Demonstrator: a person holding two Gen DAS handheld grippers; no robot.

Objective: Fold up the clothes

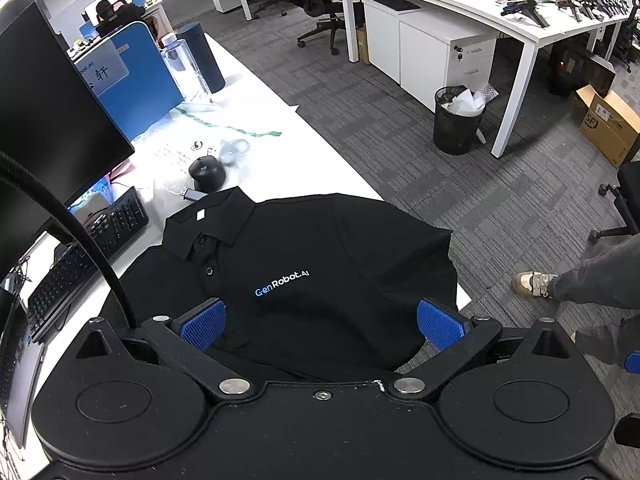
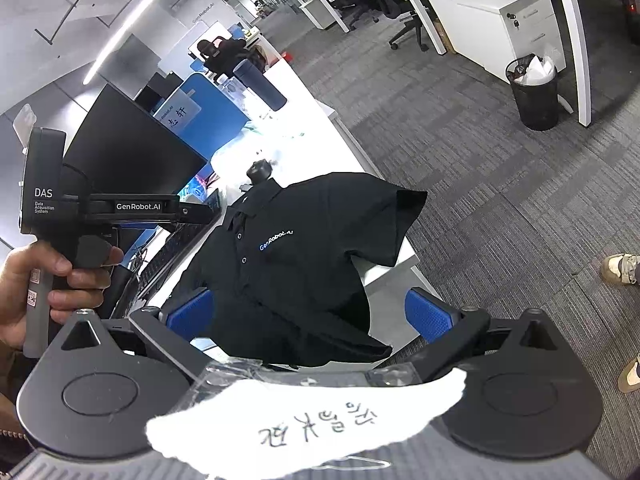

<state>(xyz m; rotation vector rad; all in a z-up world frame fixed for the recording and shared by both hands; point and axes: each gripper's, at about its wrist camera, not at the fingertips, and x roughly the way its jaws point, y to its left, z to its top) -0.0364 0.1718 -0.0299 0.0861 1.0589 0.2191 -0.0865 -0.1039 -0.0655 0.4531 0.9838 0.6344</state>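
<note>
A black polo shirt (image 1: 304, 264) with a "GenRobot.AI" chest logo lies face up on the white desk (image 1: 280, 120), collar toward the far left, one side hanging past the desk's near corner. My left gripper (image 1: 320, 326) hovers above its lower part, blue pads (image 1: 202, 326) wide apart, nothing between them. In the right wrist view the same shirt (image 2: 296, 256) shows one short sleeve draped over the desk edge. My right gripper (image 2: 316, 316) is open above the hem. A hand holds the left gripper's body (image 2: 44, 196) at the left.
A keyboard (image 1: 116, 220), black monitor (image 1: 52, 120), computer mouse (image 1: 206, 174), water bottle (image 1: 186, 68) and dark flask (image 1: 202, 56) crowd the desk's left and far side. A waste bin (image 1: 458, 120) and cardboard box (image 1: 610, 120) stand on the carpet. A person's shoe (image 1: 534, 284) is at the right.
</note>
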